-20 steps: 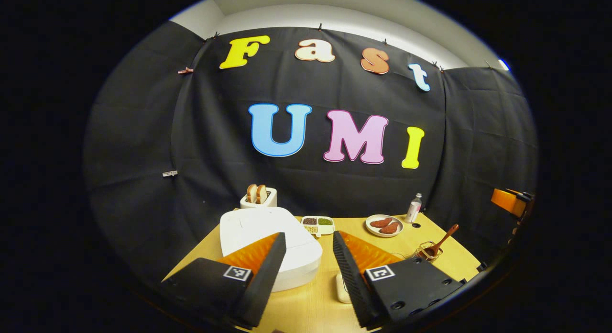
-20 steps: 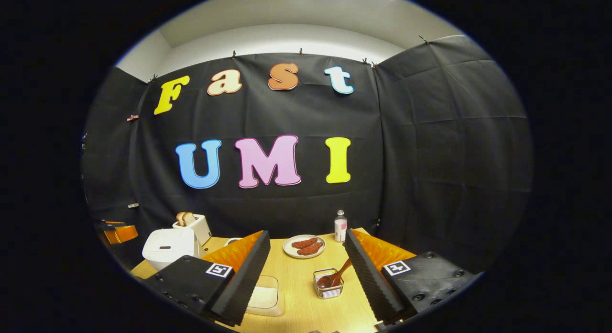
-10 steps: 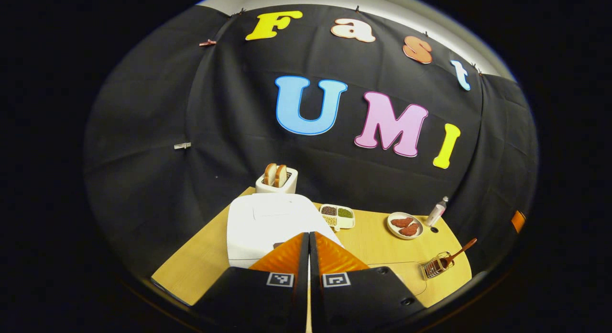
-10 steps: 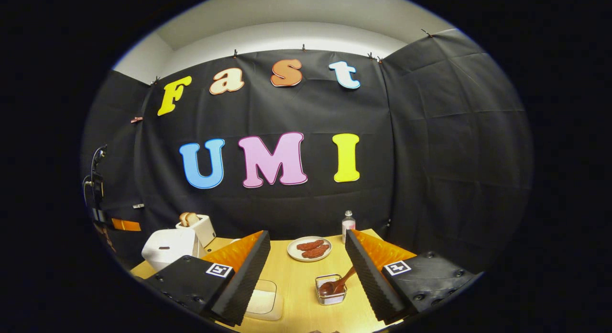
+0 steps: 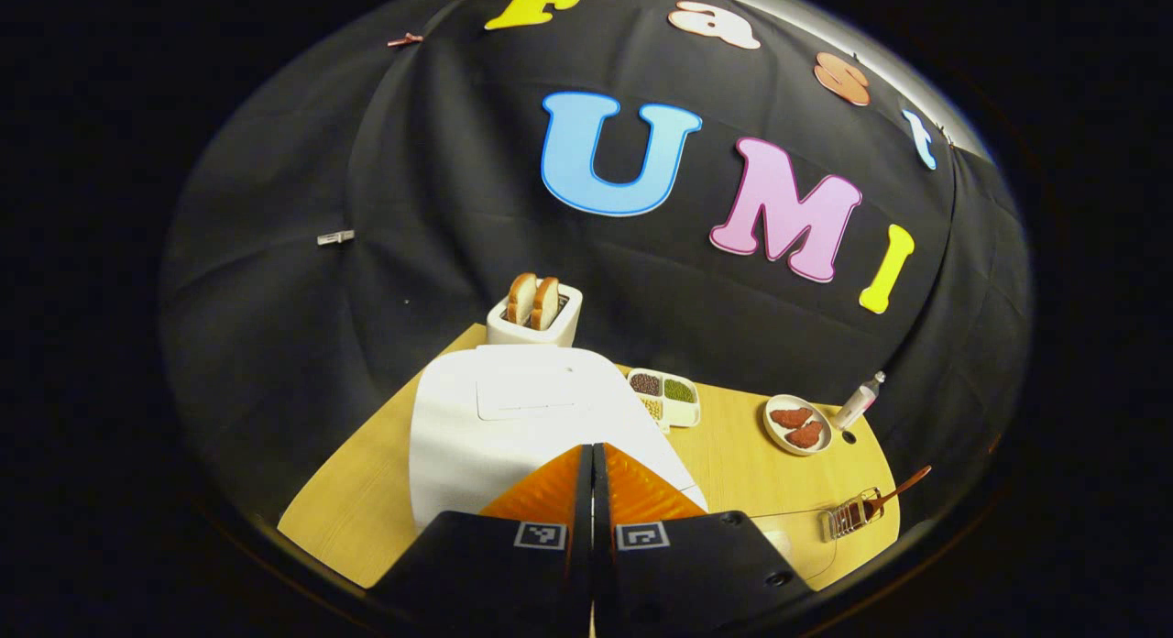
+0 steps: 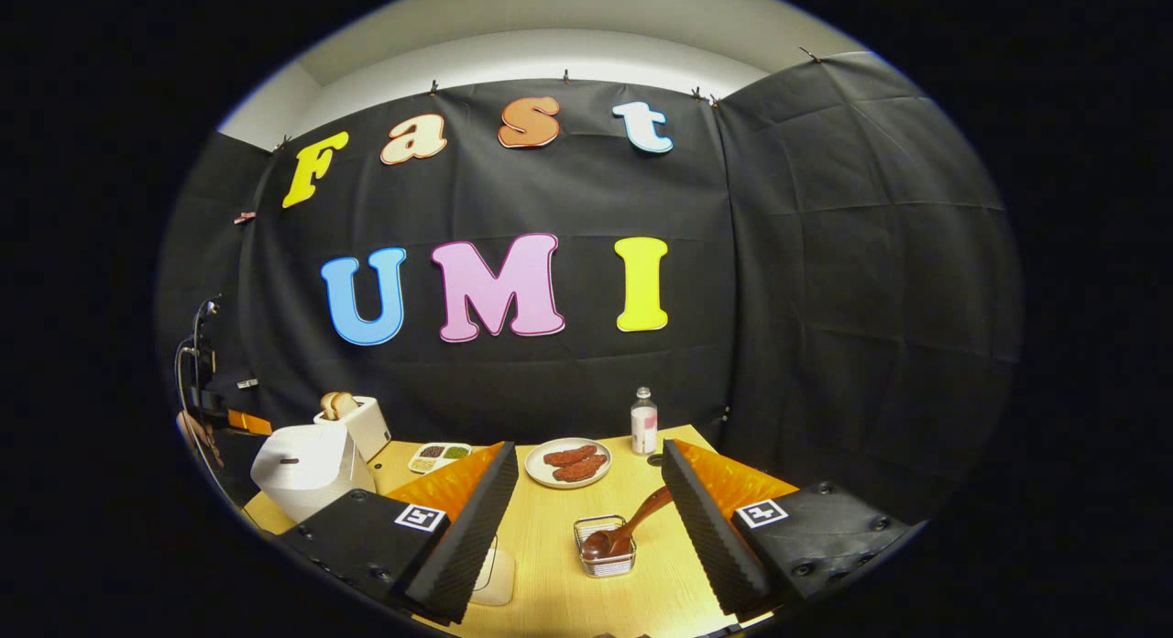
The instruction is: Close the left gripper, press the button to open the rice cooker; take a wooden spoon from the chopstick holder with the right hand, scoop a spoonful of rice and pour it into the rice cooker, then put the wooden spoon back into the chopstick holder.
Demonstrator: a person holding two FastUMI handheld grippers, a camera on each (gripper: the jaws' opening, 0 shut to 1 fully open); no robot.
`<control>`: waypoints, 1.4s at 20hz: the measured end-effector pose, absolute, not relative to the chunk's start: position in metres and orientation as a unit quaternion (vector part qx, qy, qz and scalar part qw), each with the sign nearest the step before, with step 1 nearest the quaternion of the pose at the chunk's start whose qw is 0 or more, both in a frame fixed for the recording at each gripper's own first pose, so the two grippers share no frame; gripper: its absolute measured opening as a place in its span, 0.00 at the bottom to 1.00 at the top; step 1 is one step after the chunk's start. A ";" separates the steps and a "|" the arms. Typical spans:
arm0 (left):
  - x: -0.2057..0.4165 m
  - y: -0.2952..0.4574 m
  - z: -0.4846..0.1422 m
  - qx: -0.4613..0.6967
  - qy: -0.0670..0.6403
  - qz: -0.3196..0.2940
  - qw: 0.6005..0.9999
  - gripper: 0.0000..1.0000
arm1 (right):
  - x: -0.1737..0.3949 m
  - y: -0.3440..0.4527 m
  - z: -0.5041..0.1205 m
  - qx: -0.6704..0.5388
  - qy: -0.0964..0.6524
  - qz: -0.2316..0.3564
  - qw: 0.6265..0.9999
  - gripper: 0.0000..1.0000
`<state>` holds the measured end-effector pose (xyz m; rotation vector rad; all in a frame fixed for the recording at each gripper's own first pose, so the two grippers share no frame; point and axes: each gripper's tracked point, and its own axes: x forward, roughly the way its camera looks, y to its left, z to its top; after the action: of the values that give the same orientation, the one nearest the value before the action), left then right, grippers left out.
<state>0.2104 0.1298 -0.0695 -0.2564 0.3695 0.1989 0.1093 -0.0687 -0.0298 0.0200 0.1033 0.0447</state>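
Table (image 6: 550, 565): toaster (image 5: 534, 319) behind rice cooker (image 5: 513, 427); plate (image 6: 568, 462), bottle (image 6: 644, 422) beyond.

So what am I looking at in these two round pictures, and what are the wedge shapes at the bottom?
Each picture comes from a fisheye camera riding on hand-held tongs; a person holds one pair per hand. The wedges are each pair's own two fingers. In the left gripper view, the left tongs are shut, holding nothing, pointing at the closed white rice cooker. In the right gripper view, the right tongs are open and empty above a wire chopstick holder with a wooden spoon leaning in it. On the wooden table also sit a toaster with bread, a plate of meat, a small bottle and a divided dish of beans.
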 end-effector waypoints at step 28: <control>0.206 0.128 0.011 -0.019 0.063 0.140 0.988 0.07 | 0.107 -0.090 -0.068 0.033 0.096 0.003 0.995 0.99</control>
<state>0.2062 0.1285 0.0113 -0.0380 0.1274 0.2819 0.1074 -0.0900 -0.0683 0.0656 0.1916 0.0054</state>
